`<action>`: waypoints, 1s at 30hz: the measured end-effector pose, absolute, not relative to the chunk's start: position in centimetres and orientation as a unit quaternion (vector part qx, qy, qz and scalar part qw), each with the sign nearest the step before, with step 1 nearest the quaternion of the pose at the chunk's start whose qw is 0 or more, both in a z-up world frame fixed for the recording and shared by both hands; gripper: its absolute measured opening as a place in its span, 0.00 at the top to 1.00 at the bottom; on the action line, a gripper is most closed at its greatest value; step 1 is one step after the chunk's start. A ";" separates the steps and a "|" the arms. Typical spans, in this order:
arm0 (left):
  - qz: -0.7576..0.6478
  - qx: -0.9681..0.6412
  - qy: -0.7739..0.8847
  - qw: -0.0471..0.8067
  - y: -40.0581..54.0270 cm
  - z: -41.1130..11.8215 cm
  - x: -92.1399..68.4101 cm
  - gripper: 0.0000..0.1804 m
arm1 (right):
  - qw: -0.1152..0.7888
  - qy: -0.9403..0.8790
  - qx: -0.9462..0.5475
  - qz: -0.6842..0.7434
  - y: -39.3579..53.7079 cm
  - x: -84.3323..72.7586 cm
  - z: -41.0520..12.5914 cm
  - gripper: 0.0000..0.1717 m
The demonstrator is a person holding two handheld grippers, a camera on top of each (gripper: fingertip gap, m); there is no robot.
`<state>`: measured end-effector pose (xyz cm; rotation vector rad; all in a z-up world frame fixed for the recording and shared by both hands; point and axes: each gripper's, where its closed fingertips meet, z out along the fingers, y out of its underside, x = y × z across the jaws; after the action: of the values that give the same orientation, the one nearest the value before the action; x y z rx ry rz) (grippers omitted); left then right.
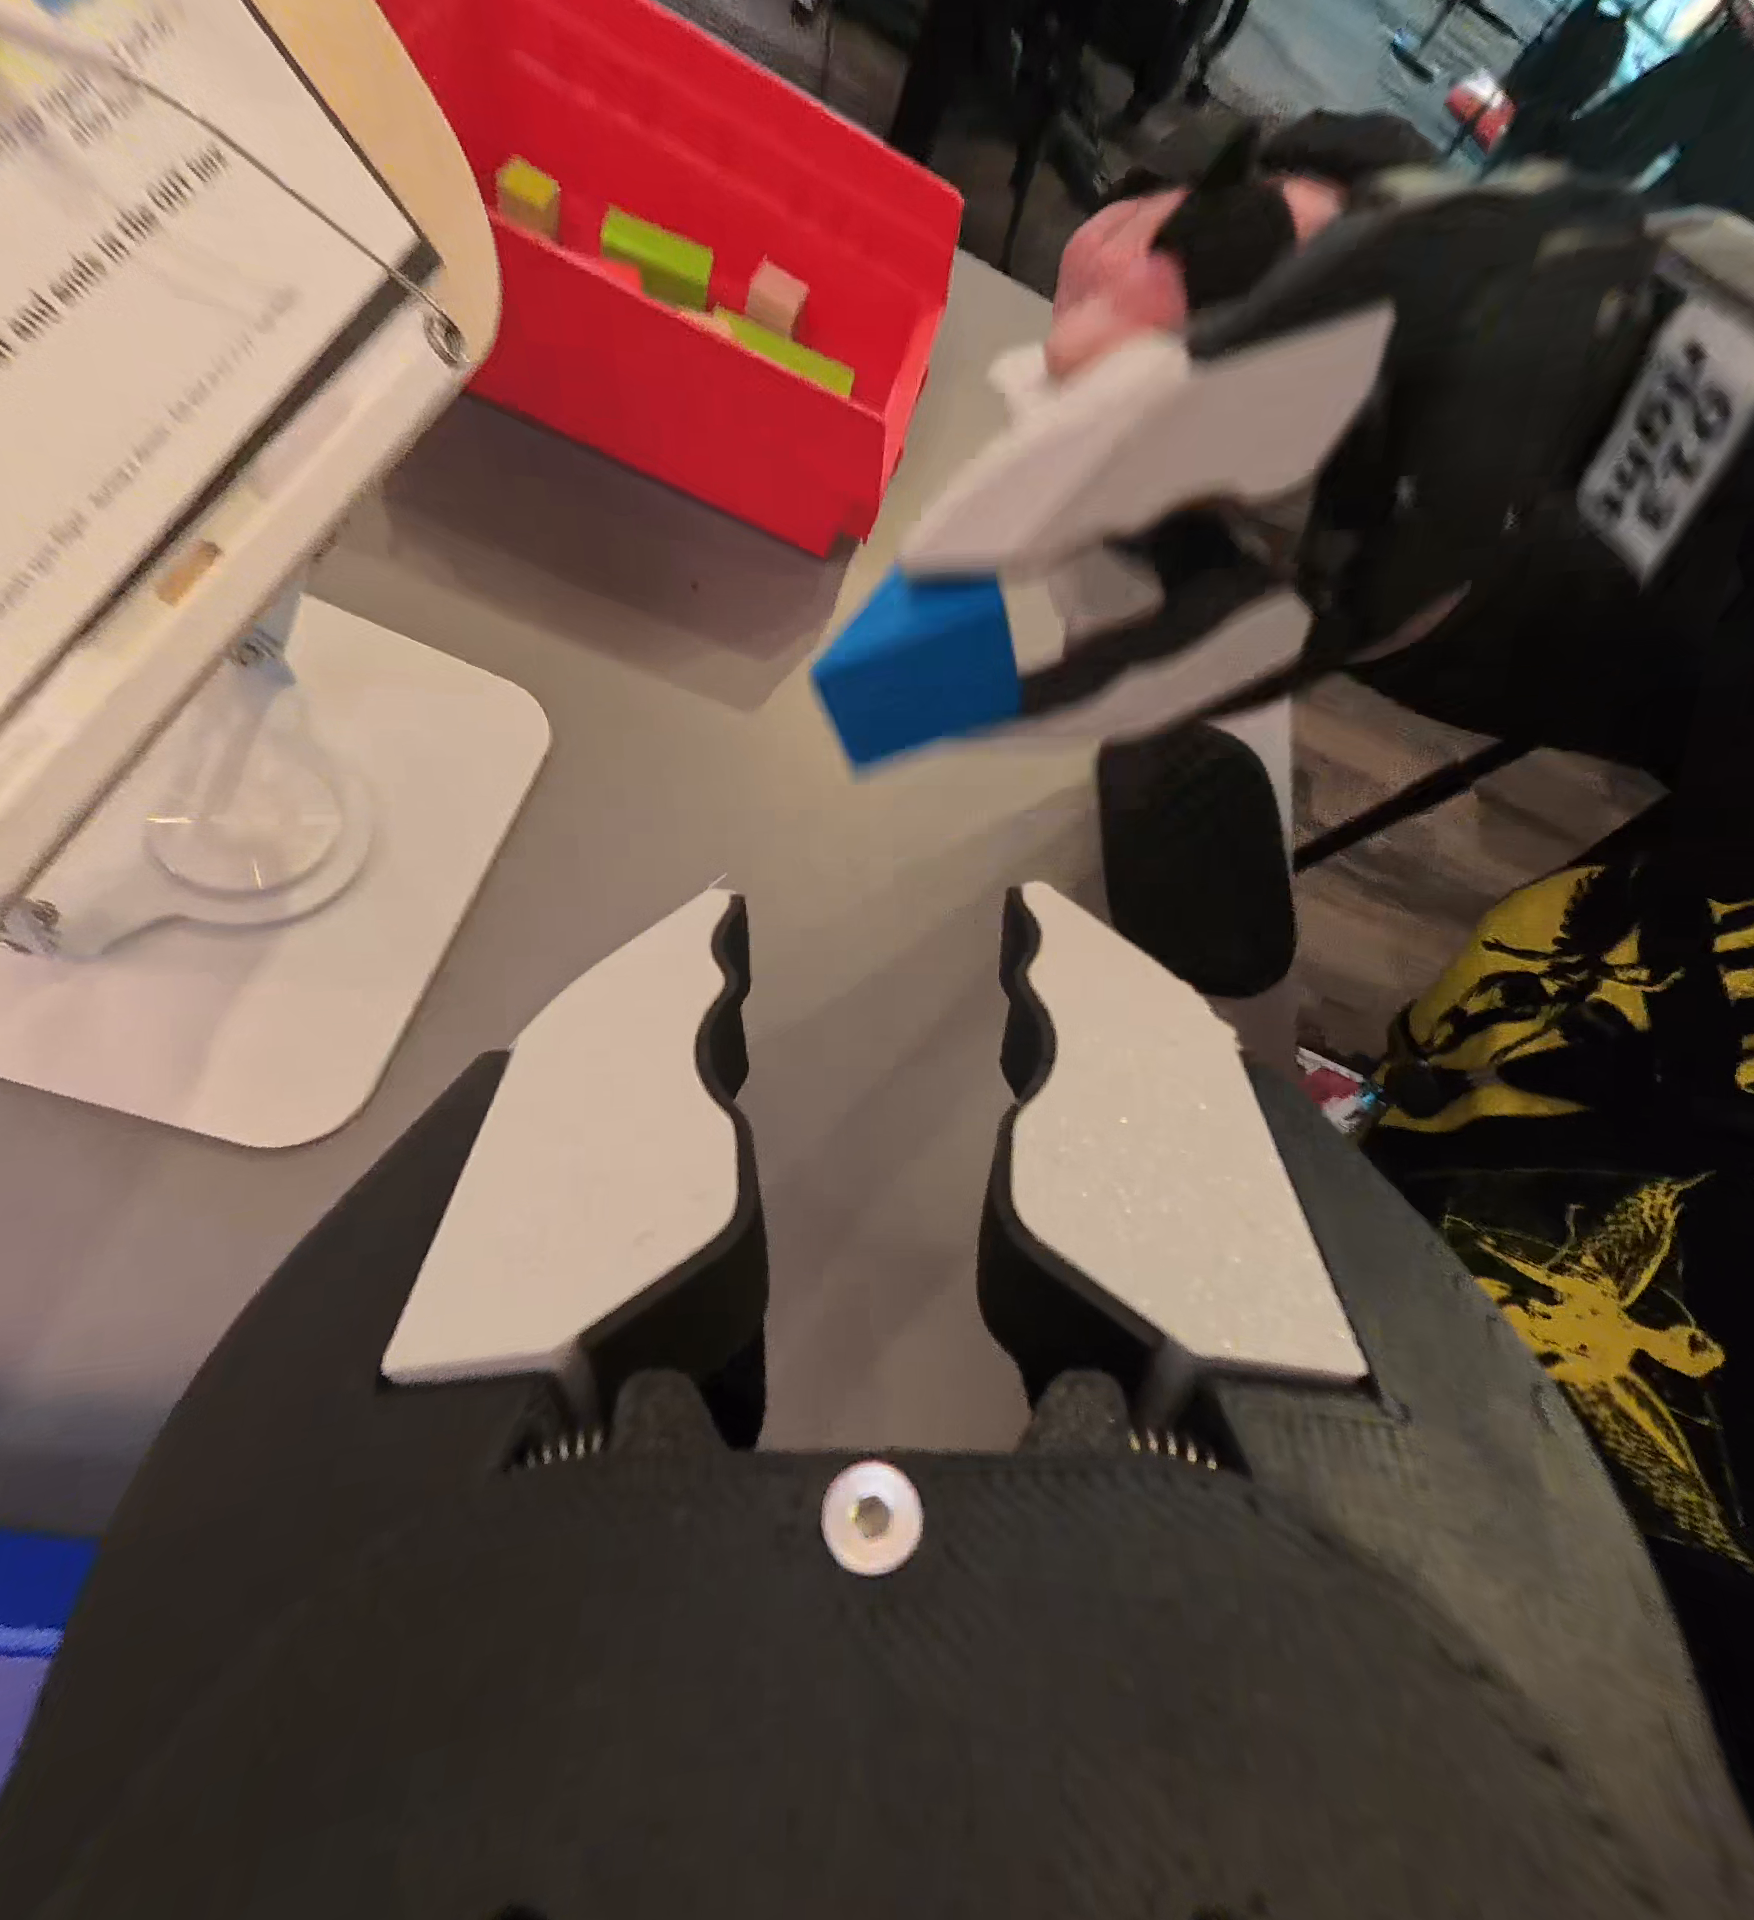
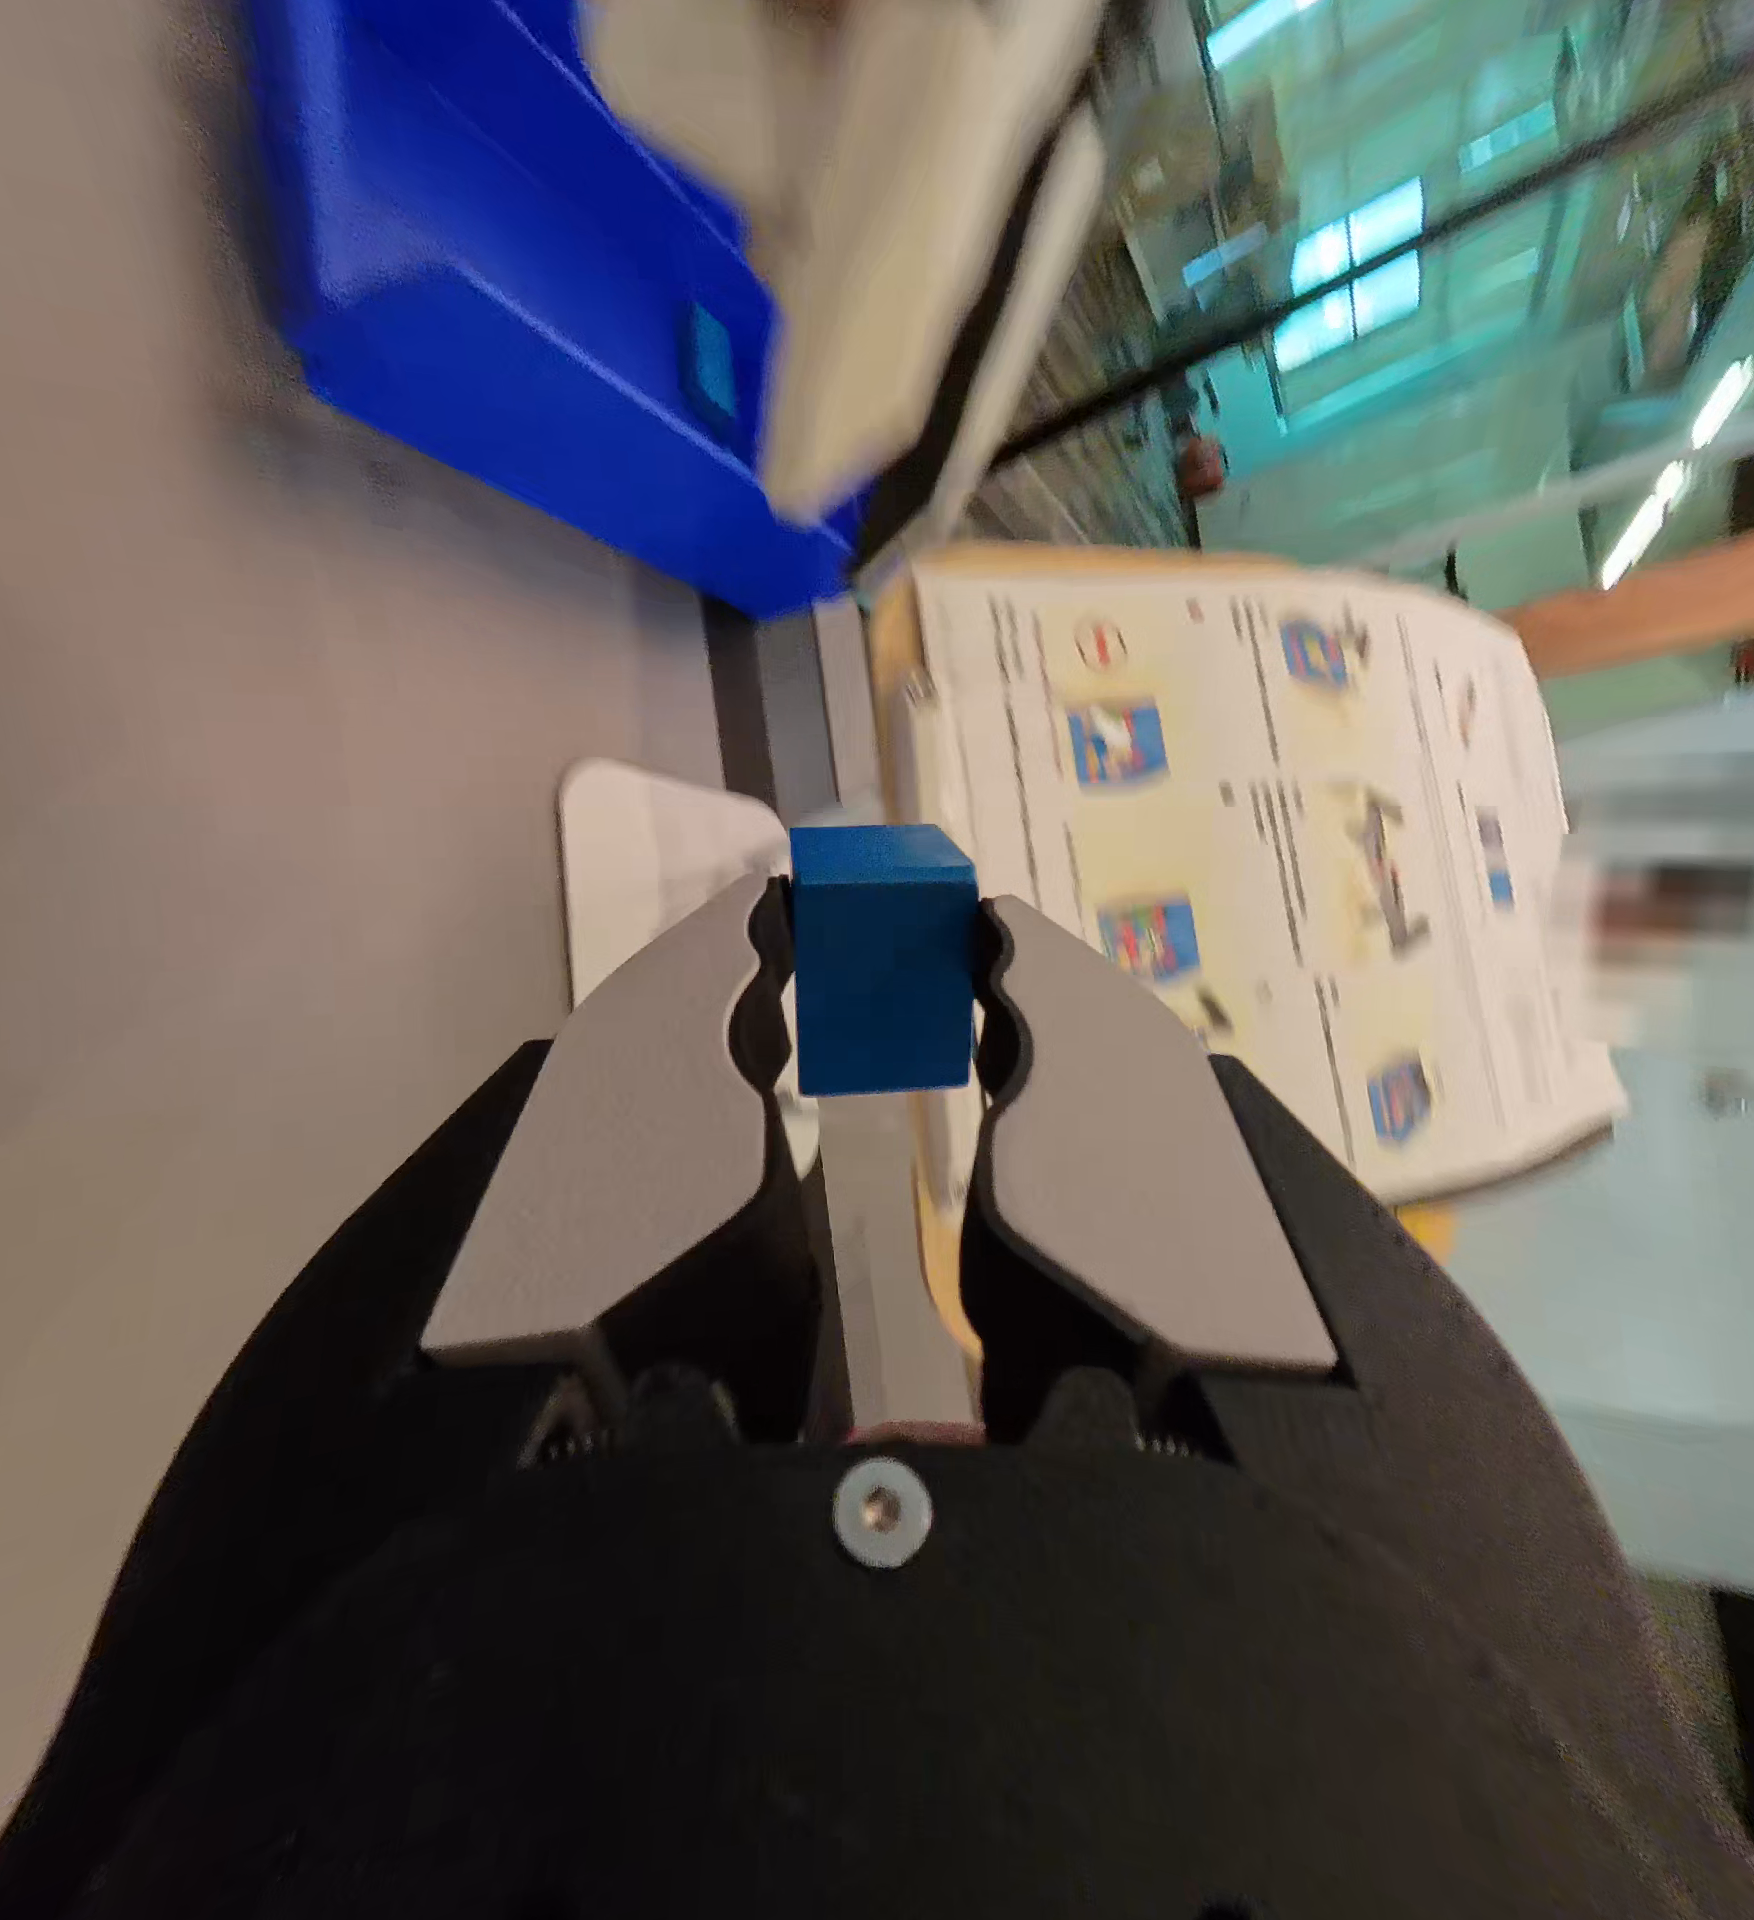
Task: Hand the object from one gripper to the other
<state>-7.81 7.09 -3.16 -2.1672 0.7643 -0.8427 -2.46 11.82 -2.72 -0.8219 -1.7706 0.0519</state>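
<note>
Both tongs: black textured bodies, grey fingers (image 1: 634,1132) with wavy black pads, one silver screw (image 1: 871,1519) at centre

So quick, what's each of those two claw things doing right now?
Left gripper: open, nothing between its fingers.
Right gripper: closed on a blue block, both pads pressing its sides.

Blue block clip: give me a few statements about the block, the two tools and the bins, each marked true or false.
1. The right tool grips a blue block between its pads. True.
2. The left tool also grips the block. False: its jaws are open with nothing between them.
3. The red bin holds green blocks. True.
4. The blue block lies on the table. False: it is held above it.
</note>
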 end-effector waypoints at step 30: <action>-0.288 -0.868 0.204 0.350 5.8 -8.8 -12.0 0.78 | 0.222 -0.469 -0.844 0.135 46.7 12.1 -24.1 0.82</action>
<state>-12.00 5.80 -8.84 -2.2476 0.5282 -0.7457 12.07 46.73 -24.13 -2.3325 -1.2962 0.3724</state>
